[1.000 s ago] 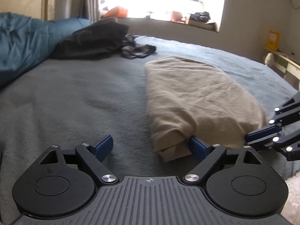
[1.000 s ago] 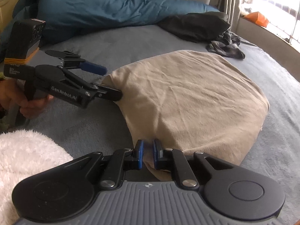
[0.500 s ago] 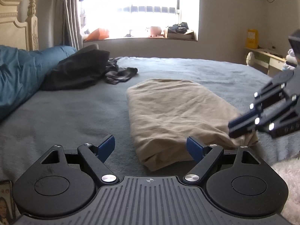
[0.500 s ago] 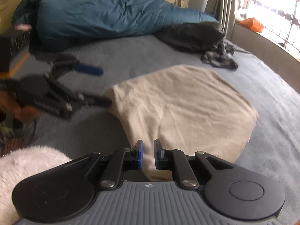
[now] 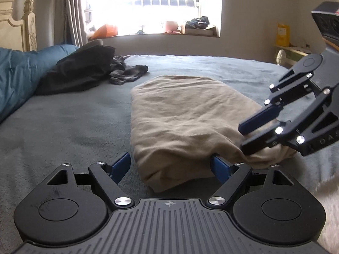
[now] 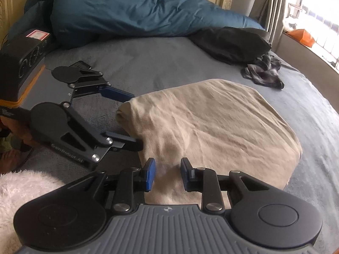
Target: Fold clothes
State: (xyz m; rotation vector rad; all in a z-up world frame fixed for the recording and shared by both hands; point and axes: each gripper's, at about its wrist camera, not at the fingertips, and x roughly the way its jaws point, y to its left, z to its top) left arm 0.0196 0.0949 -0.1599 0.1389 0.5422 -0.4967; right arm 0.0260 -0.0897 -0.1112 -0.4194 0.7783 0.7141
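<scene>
Grey plush bedspread (image 5: 70,114) fills mid-frame; folded beige garment (image 5: 186,118) lies centre, wrinkled, soft-edged. Teal duvet (image 6: 131,10), black clothes (image 5: 80,69) upper left. Left gripper (image 5: 169,166) wide, straddling the garment's near end; right gripper (image 6: 167,173) opening over its edge, gripping nothing.

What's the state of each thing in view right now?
Beige garment: folded, flat on the bed, near edge between both grippers' fingers.
Left gripper: open, fingers straddling the garment's near corner.
Right gripper: opening, garment edge between the fingers, not pinched.
Black clothes: unfolded, heaped.
Grey clothes: crumpled.
Blue duvet: bunched at the headboard.
</scene>
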